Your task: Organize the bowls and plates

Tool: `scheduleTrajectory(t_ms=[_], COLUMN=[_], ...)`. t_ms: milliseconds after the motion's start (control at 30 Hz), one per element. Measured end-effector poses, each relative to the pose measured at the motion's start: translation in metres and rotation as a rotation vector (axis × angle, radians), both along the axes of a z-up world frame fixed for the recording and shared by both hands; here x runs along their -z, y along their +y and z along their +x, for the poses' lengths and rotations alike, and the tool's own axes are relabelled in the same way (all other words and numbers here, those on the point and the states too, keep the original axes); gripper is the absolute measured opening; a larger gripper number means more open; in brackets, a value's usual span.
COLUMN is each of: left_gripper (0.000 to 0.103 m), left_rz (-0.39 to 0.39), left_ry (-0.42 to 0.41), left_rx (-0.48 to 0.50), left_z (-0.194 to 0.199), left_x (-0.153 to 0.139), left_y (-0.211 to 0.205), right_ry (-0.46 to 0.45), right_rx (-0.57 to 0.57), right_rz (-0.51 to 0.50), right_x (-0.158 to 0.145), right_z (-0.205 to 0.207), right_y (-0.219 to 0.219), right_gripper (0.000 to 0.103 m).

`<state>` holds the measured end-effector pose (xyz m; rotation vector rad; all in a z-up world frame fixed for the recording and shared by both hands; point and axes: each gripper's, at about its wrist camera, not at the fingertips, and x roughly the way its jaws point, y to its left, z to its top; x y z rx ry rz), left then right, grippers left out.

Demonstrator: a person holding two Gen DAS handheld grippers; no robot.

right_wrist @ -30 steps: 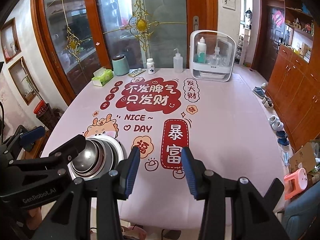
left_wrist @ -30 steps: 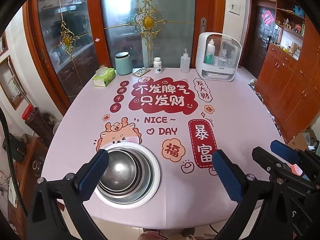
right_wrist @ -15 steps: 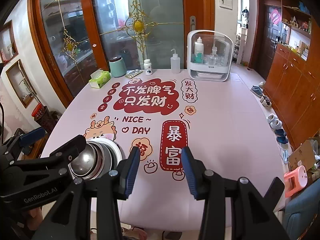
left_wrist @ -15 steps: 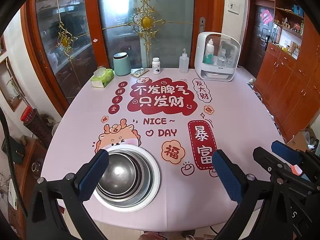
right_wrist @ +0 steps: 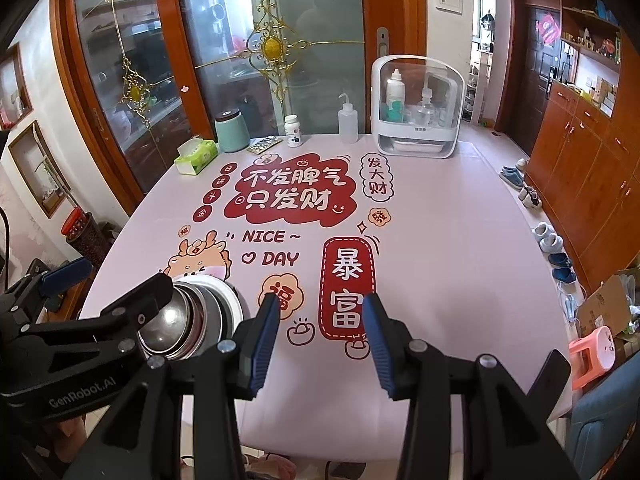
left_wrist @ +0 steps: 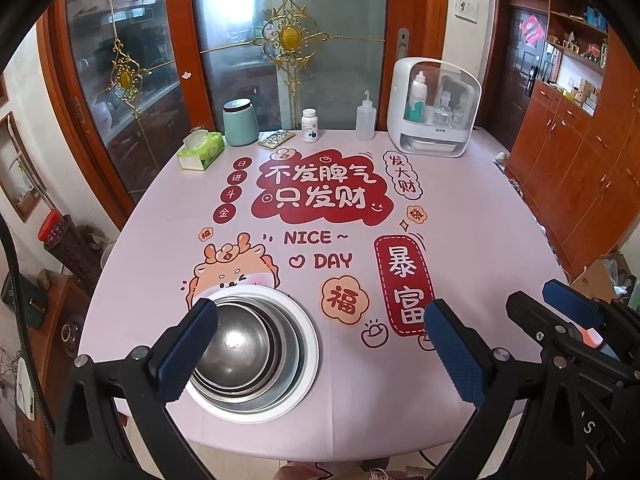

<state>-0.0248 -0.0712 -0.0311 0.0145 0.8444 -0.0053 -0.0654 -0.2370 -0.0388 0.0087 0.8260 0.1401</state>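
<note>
Bowls (left_wrist: 236, 344): steel, nested, on white plate (left_wrist: 308, 364), table's (left_wrist: 480, 240) near-left edge.
Left gripper (left_wrist: 316, 344): jaws wide apart, empty, above stack.
Right gripper (right_wrist: 320, 340): jaws partly apart, empty.

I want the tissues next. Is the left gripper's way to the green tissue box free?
Probably yes: the left gripper is open and empty, and bare tablecloth lies between the nested bowls and the tissue box, though it sits far off.

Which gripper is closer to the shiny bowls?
Left. The left gripper is open right at the shiny bowls, one finger in front of them. The right gripper is open off to their right, over bare tablecloth.
</note>
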Motion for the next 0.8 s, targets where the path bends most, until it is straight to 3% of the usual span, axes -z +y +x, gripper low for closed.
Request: scheduleTrajectory(t_ms=[800], left_gripper=[0.102], left_rz=[0.003], left_ry=[0.018], left_rx=[0.014], left_z=[0.0041], left_x=[0.0031], left_y=[0.0042], right_ry=[0.017], right_rx=[0.020], right_rz=[-0.002], right_x=[0.0043], right_z=[0.0038], right_y=[0.0029], right_gripper=[0.043])
